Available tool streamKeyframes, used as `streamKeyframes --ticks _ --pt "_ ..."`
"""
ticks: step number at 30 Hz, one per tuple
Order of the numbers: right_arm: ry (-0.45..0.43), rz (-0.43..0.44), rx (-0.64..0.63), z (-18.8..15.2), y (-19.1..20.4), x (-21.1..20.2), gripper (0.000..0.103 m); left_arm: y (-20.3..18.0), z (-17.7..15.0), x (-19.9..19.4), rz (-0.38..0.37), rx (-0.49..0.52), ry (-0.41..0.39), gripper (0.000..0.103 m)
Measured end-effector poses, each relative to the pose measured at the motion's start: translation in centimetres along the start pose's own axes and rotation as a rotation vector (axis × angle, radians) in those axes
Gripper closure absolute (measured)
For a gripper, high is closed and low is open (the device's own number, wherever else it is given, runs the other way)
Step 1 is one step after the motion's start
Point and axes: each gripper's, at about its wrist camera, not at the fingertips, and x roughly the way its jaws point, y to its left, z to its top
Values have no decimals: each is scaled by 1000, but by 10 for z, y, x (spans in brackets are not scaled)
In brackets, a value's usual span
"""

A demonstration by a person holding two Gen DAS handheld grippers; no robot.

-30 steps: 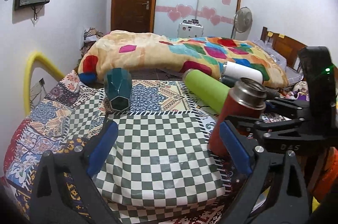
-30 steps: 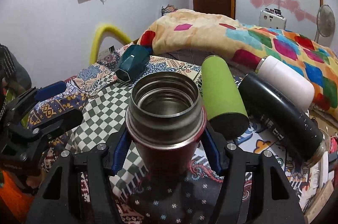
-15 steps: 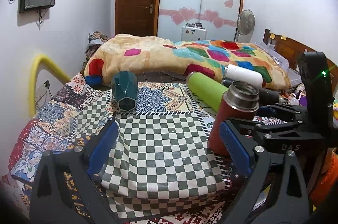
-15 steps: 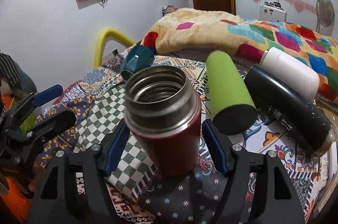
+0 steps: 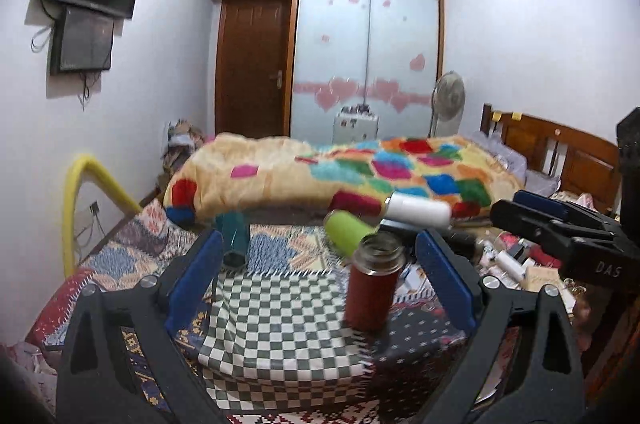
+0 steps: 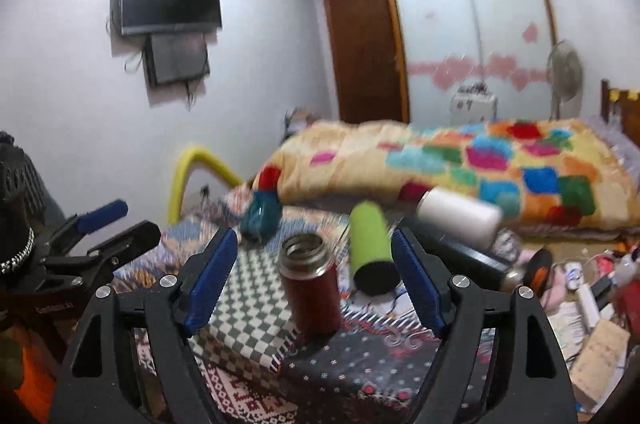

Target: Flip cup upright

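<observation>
A red steel cup (image 5: pixel 372 288) stands upright, mouth up, on the patterned cloth at the edge of the checked cloth (image 5: pixel 280 320); it also shows in the right wrist view (image 6: pixel 310 290). My right gripper (image 6: pixel 316 288) is open and pulled back from it, with the cup free between and beyond the blue pads. My left gripper (image 5: pixel 320 284) is open and empty, raised back over the checked cloth. The right gripper shows at the right of the left wrist view (image 5: pixel 560 228).
A green bottle (image 6: pixel 370 248), a white bottle (image 6: pixel 460 214) and a black bottle (image 6: pixel 476 260) lie on their sides behind the cup. A teal faceted cup (image 5: pixel 234 238) sits at the back left. A quilted bed (image 5: pixel 360 171) lies beyond; clutter (image 6: pixel 592 304) lies at the right.
My right gripper opened, let go of the red cup and drew back and up. My left gripper also pulled back and up. The cup stays standing.
</observation>
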Motion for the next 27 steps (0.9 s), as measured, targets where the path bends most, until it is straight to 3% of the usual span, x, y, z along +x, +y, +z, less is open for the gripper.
streamKeyframes --ticks 5,13,19,27 --pt "-118 -43 -17 9 11 -47 25 -17 14 -41 1 7 -95 5" --pt "-213 -85 -38 7 29 -81 18 -36 19 -88 13 25 -185 1" --pt "-252 -134 -43 -1 33 -93 0 -39 14 -102 38 38 -198 0" --pt "-244 -167 -45 -8 36 -96 0 -38 6 -104 41 33 -178 0"
